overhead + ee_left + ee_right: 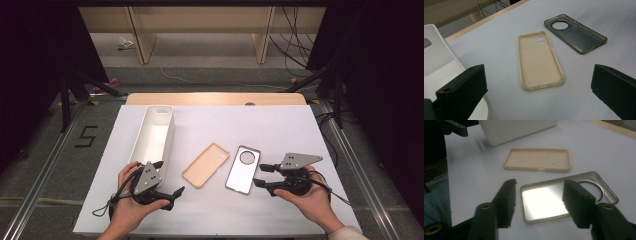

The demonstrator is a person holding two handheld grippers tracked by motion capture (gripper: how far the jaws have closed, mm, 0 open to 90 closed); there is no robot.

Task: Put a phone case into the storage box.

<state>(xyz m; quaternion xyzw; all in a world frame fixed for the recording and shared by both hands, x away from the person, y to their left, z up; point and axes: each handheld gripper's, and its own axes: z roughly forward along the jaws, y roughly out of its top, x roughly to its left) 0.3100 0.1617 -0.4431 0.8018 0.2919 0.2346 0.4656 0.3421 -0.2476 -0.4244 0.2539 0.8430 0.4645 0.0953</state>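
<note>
Reaching toward the grey phone case [564,200], the right gripper [264,176] has its jaws half open around the case's near end, not squeezing yet. The left gripper [167,180] waits wide open, holding nothing. Both the grey case and the tan phone case [539,61] lie near the table's [280,130] front edge. The white bin [156,131] looks empty, so nothing seems put away yet.

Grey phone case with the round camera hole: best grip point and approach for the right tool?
Probably the near short edge of the grey phone case, opposite the round cutout. It lies flat, open side up, so its raised rim is the only part to pinch. Bring the right tool in low from the person's side, one jaw inside the rim, one outside. The beige case lies apart, leaving room.
</note>
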